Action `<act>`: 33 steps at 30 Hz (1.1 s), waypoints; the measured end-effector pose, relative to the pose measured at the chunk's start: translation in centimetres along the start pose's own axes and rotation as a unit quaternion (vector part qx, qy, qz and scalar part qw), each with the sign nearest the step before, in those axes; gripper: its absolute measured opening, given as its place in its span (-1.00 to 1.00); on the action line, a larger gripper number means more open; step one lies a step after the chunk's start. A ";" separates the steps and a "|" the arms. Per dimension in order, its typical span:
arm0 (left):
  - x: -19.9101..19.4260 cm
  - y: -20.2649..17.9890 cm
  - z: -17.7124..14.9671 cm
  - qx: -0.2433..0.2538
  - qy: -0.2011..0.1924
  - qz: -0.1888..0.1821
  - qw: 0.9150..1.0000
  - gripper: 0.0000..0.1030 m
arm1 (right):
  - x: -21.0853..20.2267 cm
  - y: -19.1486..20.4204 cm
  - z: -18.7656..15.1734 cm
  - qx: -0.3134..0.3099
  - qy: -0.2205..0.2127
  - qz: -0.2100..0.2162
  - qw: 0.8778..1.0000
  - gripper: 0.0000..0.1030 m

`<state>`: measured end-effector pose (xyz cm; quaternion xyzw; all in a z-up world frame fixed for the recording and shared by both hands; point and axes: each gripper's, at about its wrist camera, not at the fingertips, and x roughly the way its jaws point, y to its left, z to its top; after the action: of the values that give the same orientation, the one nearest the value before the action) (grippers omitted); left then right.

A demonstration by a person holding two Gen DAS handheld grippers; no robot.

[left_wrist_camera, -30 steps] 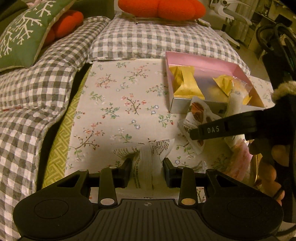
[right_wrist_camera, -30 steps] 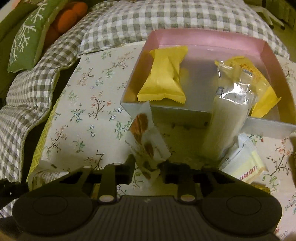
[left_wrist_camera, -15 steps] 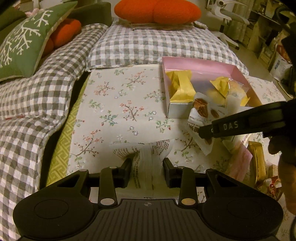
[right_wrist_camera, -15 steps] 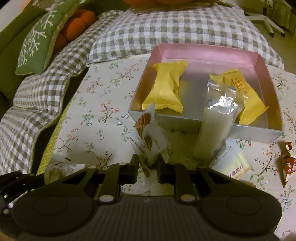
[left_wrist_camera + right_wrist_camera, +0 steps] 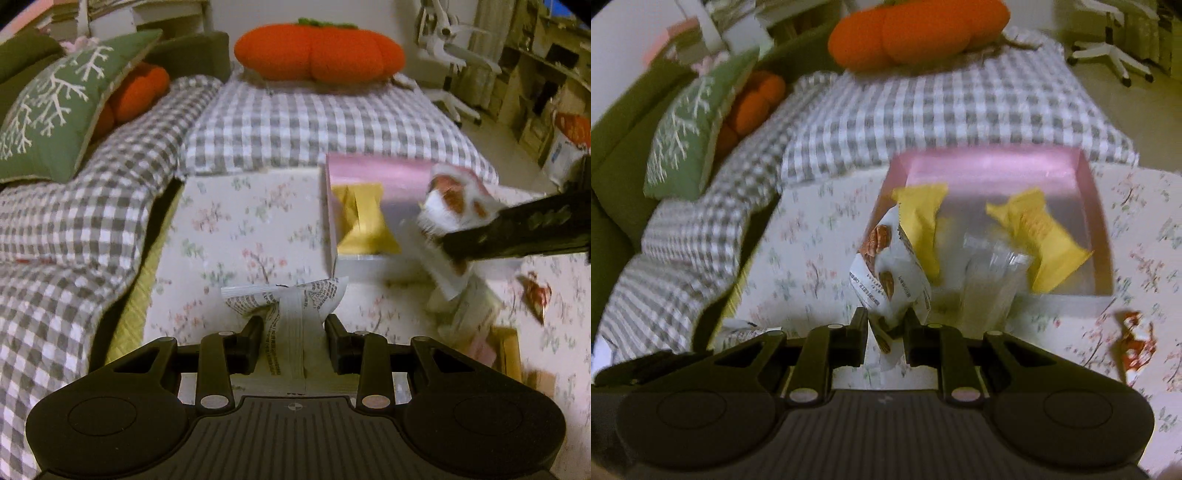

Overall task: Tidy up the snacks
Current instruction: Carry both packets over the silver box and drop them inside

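Nut packet (image 5: 886, 273) clamped in right gripper (image 5: 885, 325) near pink box (image 5: 1102, 236) front edge; left gripper (image 5: 294, 328) clamping printed packet (image 5: 291, 314).

Print on the white nut packet (image 5: 886, 273) too blurred to read; red wrapper (image 5: 1137, 341) smeared near the surface's (image 5: 812, 236) right edge.

White nut packet (image 5: 886, 273) lifted, pink box (image 5: 990, 166) holding yellow packets (image 5: 1034, 236)
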<state>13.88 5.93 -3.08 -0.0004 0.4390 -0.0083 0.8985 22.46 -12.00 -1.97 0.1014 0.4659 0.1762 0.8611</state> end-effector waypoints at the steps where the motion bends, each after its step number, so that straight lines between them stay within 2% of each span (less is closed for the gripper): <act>1: -0.1 -0.1 0.3 -0.001 -0.005 0.000 1.000 -0.35 | -0.7 -0.2 0.5 0.004 -0.011 0.004 1.000 -0.67; 9: 0.3 -2.7 3.4 0.003 -0.048 -0.018 0.999 -0.35 | -4.1 -4.2 3.0 0.057 -0.071 0.003 0.996 -0.67; 13: 1.8 -4.6 5.8 -0.004 -0.062 -0.045 0.997 -0.35 | -4.2 -7.0 3.3 0.082 -0.083 -0.017 0.993 -0.67; 16: 4.0 -5.9 7.3 -0.020 -0.064 -0.083 0.994 -0.35 | -3.5 -9.3 3.2 0.103 -0.076 -0.039 0.991 -0.67; 19: 6.4 -7.1 8.3 -0.016 -0.062 -0.100 0.993 -0.35 | -2.4 -11.5 3.2 0.120 -0.065 -0.054 0.989 -0.67; 23: 9.0 -7.5 9.3 -0.038 -0.065 -0.137 0.988 -0.35 | -0.8 -12.6 3.0 0.109 -0.042 -0.061 0.991 -0.66; 26: 11.1 -7.8 9.2 -0.051 -0.054 -0.168 0.983 -0.35 | -0.1 -12.8 3.2 0.101 -0.029 -0.046 0.993 -0.66; 33: 14.3 -8.0 8.4 -0.046 -0.038 -0.172 0.983 -0.35 | 2.6 -11.7 4.0 0.066 -0.009 -0.006 0.998 -0.67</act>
<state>29.18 -2.31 -9.07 -0.1179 0.3974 -0.1427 0.8988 29.55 -21.78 -5.78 0.1567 0.4697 0.1389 0.8576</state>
